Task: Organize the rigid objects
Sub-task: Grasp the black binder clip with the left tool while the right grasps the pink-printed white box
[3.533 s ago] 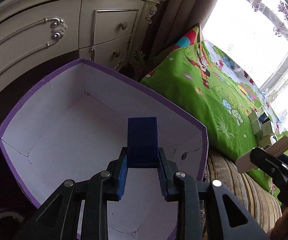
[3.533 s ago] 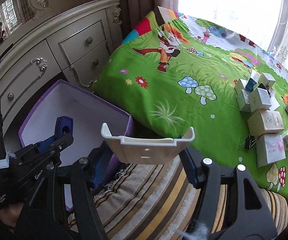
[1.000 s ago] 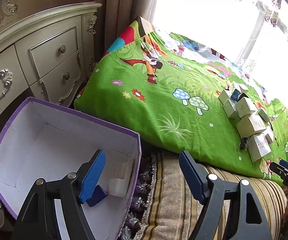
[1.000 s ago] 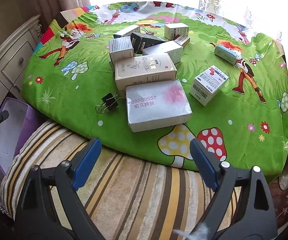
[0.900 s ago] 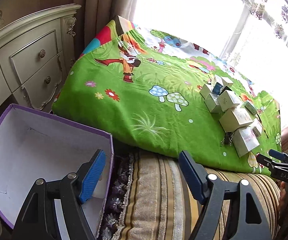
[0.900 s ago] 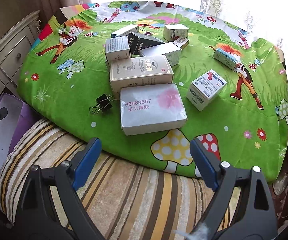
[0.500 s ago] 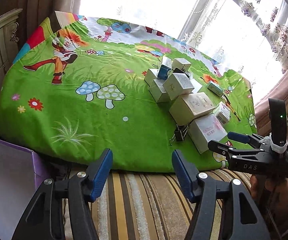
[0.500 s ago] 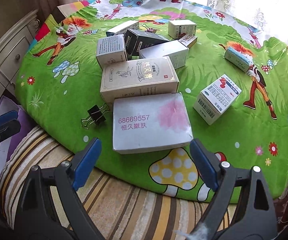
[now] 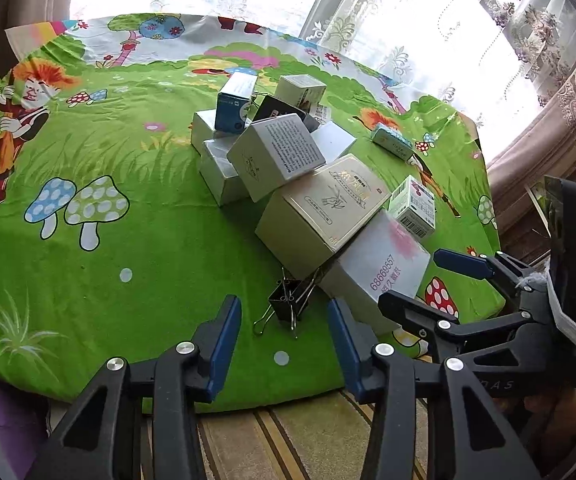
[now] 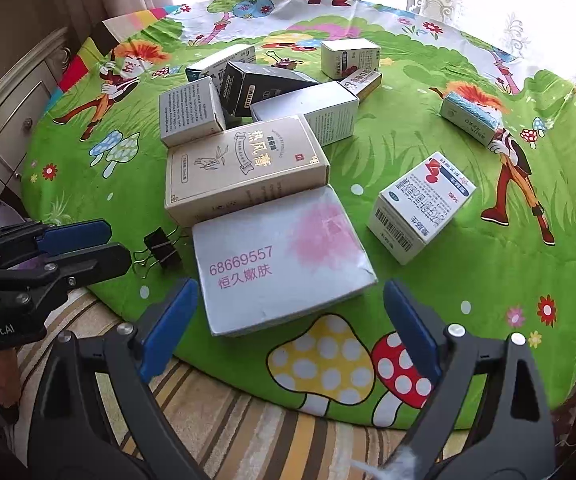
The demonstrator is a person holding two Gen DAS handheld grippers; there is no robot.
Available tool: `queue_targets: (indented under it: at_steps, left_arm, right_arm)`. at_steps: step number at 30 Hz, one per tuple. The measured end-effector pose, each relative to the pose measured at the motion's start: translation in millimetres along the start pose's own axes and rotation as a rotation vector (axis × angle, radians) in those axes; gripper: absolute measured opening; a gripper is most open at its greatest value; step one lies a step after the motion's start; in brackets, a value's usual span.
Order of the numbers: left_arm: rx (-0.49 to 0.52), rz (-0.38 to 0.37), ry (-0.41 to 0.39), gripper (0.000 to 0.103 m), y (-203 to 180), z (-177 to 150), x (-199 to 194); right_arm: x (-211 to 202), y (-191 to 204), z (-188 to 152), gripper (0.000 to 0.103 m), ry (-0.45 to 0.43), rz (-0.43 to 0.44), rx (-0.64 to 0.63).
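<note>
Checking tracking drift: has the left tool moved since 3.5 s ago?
Yes. It was over the purple box by the dresser; now the left tool sits over the green cloth, just short of the black binder clip, its jaws closing with nothing between them.

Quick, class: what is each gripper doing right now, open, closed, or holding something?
Left gripper: open and empty, jaws just been closing, black binder clip ahead between the fingers, untouched.
Right gripper: open wide, empty, by the white box.
</note>
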State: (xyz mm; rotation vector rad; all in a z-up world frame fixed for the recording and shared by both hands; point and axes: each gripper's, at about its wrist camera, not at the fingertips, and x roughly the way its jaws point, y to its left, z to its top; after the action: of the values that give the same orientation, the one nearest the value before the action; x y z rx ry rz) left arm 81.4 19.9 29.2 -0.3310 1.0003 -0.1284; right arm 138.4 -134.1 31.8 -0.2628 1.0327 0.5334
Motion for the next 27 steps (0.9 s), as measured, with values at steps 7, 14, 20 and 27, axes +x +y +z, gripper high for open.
queue_targets:
  at_steps: [7,14,20,27]
  left_arm:
    - [0.018,-0.005,0.047,0.038,-0.8,4.0,23.5]
    - [0.025,-0.03,0.061,0.022,-0.3,-1.7,31.3]
    - [0.022,-0.033,0.044,0.02,1.2,-5.9,27.7]
    - [0.009,-0.019,0.039,0.019,-0.3,-13.4,21.2]
  right_arm:
    - [10.7,3.1,2.5,0.097,0.01,0.064,-0.05]
    - [27.6,-1.2,2.7,0.098,0.045,0.103,-0.034]
    - [33.0,2.6,-1.8,0.096,0.053,0.1,-0.045]
    - [28.3,1.7,-6.8,0.095,0.036,0.11,-0.039]
